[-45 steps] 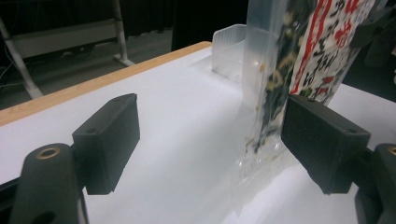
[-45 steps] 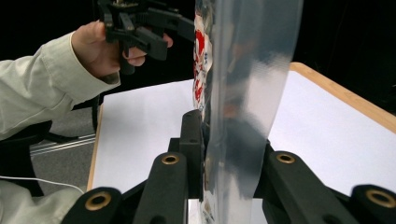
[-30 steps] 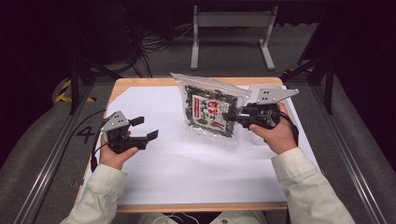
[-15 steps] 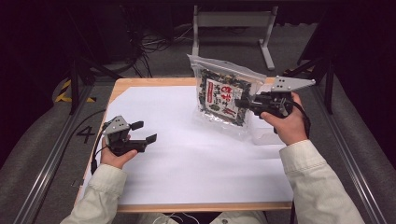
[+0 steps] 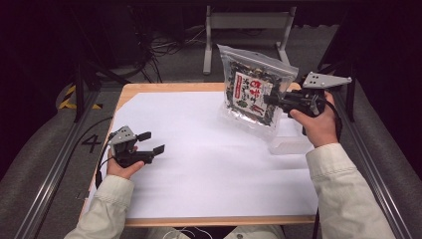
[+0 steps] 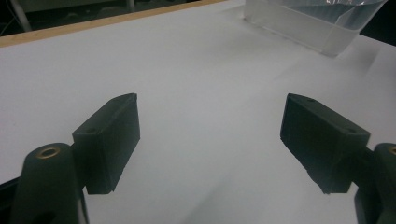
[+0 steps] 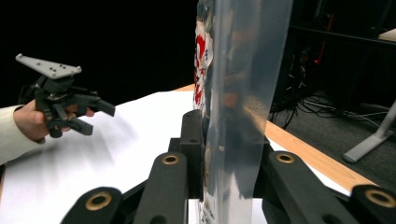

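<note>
My right gripper (image 5: 271, 99) is clamped on the edge of a clear plastic zip bag of dark dried food with a red-and-white label (image 5: 254, 92), holding it upright and tilted in the air above the far right part of the white paper-covered table (image 5: 209, 164). In the right gripper view the bag (image 7: 243, 93) stands pinched between the two black jaws. Just below it, near my right hand (image 5: 318, 124), sits what looks like a clear plastic tray (image 5: 291, 142), though its outline is faint. My left gripper (image 5: 152, 142) hovers low over the near left of the sheet, jaws spread wide with nothing between them.
</note>
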{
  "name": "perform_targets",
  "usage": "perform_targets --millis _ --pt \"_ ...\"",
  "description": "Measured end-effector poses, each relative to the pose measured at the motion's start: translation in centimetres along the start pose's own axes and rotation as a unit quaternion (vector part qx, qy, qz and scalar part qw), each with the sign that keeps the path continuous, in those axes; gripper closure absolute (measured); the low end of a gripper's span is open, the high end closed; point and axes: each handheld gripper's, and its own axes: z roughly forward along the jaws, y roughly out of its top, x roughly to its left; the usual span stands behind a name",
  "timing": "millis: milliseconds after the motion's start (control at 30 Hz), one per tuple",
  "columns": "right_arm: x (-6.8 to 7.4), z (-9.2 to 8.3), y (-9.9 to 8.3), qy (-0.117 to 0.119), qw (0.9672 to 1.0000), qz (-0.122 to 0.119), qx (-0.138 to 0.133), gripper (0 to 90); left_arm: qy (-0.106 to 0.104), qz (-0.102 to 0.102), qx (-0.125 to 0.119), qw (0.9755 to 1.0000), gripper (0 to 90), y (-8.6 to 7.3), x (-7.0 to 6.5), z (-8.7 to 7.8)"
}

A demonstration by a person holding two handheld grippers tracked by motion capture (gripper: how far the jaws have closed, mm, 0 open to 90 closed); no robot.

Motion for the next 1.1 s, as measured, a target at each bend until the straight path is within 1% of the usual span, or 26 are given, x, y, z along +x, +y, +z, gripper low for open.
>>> perform_targets --millis 33,67,167,200,333,400,433,500,533,567,600,700,767,900,1033,1067,1100 --pt "-0.5 -0.3 0.0 -0.007 1.0000 0.003 0.000 75.7 -0.001 0.002 0.000 1.0000 20.5 0.0 0.0 0.0" --pt "-0.5 -0.3 0.0 -0.007 1.0000 0.003 0.000 75.7 0.000 0.005 0.001 1.0000 20.5 0.0 0.0 0.0" --pt "-1.1 -1.0 0.0 -0.018 0.9998 0.005 -0.001 75.7 0.000 0.002 0.003 1.0000 20.6 0.0 -0.2 0.1" --pt "-1.4 -1.2 0.1 -0.023 0.9997 0.006 -0.002 75.7 0.000 0.004 0.004 1.0000 20.6 0.0 -0.2 0.1" --pt "-2.3 -2.2 0.1 -0.039 0.9992 0.008 -0.005 75.7 -0.002 0.004 0.002 1.0000 20.7 0.0 -0.2 0.1" --pt "-2.4 -2.4 0.1 -0.041 0.9991 0.008 -0.004 75.7 -0.002 0.005 0.003 1.0000 20.7 0.0 -0.2 0.1" --pt "-2.6 -2.5 0.1 -0.044 0.9990 0.008 -0.004 75.7 -0.003 0.009 0.004 0.9999 20.7 0.0 -0.1 0.1" --pt "-3.0 -3.1 0.0 -0.055 0.9984 0.009 -0.002 75.7 -0.006 0.006 0.007 0.9999 21.1 0.0 -0.3 0.2" --pt "-3.1 -3.2 -0.1 -0.058 0.9983 0.011 -0.003 75.8 -0.005 0.013 0.006 0.9999 21.1 0.0 -0.2 0.2" --pt "-3.1 -3.2 -0.1 -0.058 0.9983 0.011 -0.003 75.8 -0.005 0.013 0.006 0.9999 21.2 0.0 -0.2 0.2" --pt "-3.4 -3.5 -0.2 -0.065 0.9978 0.011 -0.004 75.8 -0.005 0.013 0.006 0.9999 21.2 0.0 -0.3 0.2" --pt "-3.7 -3.9 -0.2 -0.072 0.9973 0.013 -0.004 75.7 -0.006 0.011 0.005 0.9999 21.3 0.1 -0.3 0.2" --pt "-4.0 -4.3 -0.3 -0.081 0.9966 0.015 -0.003 75.8 -0.006 0.008 0.005 0.9999 21.3 0.1 -0.3 0.2" --pt "-4.5 -4.9 -0.5 -0.093 0.9955 0.019 -0.004 75.8 -0.005 0.010 0.005 0.9999 21.4 0.1 -0.3 0.2" --pt "-4.8 -5.3 -0.7 -0.105 0.9942 0.023 -0.003 75.8 -0.011 0.006 0.009 0.9999 22.2 0.0 -0.4 0.3" --pt "-4.8 -5.4 -0.6 -0.106 0.9941 0.022 -0.003 75.8 -0.010 0.010 0.011 0.9998 22.2 0.0 -0.4 0.4" --pt "-4.9 -5.4 -0.6 -0.108 0.9939 0.019 -0.003 75.8 -0.010 0.011 0.011 0.9998 22.2 0.0 -0.4 0.4"
